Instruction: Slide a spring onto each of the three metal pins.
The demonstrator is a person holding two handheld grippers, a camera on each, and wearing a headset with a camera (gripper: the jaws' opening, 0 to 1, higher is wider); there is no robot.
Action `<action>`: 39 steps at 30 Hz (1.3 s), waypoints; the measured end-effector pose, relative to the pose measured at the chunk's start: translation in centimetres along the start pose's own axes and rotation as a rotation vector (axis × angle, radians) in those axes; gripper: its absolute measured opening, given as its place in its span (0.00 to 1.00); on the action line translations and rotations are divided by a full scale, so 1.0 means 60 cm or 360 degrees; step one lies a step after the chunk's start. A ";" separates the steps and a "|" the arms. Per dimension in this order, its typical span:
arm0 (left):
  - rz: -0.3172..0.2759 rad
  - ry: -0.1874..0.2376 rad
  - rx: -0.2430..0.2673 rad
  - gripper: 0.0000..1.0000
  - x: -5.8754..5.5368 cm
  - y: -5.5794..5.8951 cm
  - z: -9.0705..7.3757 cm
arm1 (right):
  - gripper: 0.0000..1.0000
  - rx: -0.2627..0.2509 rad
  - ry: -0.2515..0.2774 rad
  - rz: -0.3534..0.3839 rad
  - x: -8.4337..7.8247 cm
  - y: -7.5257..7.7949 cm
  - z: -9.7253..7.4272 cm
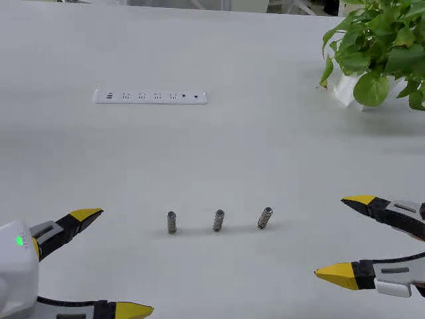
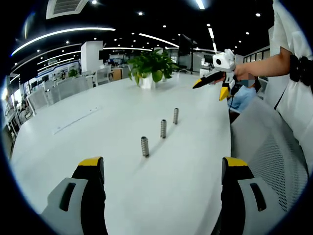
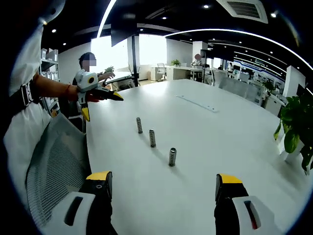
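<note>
Beside the pins (image 1: 218, 220), left gripper (image 1: 125, 260) and right gripper (image 1: 331, 236) hover, fingers (image 1: 83, 214) spread.

No legible text; marks on the power strip (image 1: 149, 97) are too small.

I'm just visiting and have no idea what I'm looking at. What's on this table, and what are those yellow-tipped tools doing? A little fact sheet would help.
Surface: white table
Work pieces: left spring, middle spring, right spring, standing in a row, apart; the right one leans slightly
Pins: presumably inside the coils, too small to tell
Left hand-held gripper: open, empty
Right hand-held gripper: open, empty
Background: power strip, potted plant
</note>
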State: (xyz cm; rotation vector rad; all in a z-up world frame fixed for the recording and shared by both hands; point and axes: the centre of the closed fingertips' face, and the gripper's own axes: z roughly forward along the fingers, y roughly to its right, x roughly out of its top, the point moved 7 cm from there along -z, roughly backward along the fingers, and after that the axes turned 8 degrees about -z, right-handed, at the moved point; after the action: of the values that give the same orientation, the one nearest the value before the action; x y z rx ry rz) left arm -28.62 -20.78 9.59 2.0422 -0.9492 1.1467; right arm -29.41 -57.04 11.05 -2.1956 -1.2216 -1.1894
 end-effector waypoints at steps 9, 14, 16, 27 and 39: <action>0.0006 -0.0025 0.0016 0.99 -0.001 0.003 0.003 | 0.94 -0.0038 0.0071 0.0058 -0.023 -0.002 -0.010; 0.0002 -0.0027 0.0023 0.99 -0.003 0.003 0.002 | 0.94 -0.0042 0.0107 0.0074 -0.022 -0.003 -0.012; 0.0001 -0.0029 0.0028 0.99 -0.005 0.002 0.002 | 0.94 -0.0040 0.0113 0.0076 -0.022 -0.004 -0.012; -0.0012 -0.0042 0.0026 0.99 -0.013 0.007 0.001 | 0.94 -0.0021 0.0120 0.0060 -0.023 -0.011 -0.010; -0.0007 -0.0045 0.0008 0.99 -0.014 0.013 0.008 | 0.93 -0.0022 0.0128 0.0056 -0.017 -0.015 -0.010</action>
State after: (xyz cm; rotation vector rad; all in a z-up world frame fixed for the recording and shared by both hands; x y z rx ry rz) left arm -29.35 -21.34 8.73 2.0687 -0.9557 1.1216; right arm -30.74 -57.42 10.50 -2.1481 -1.1407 -1.2630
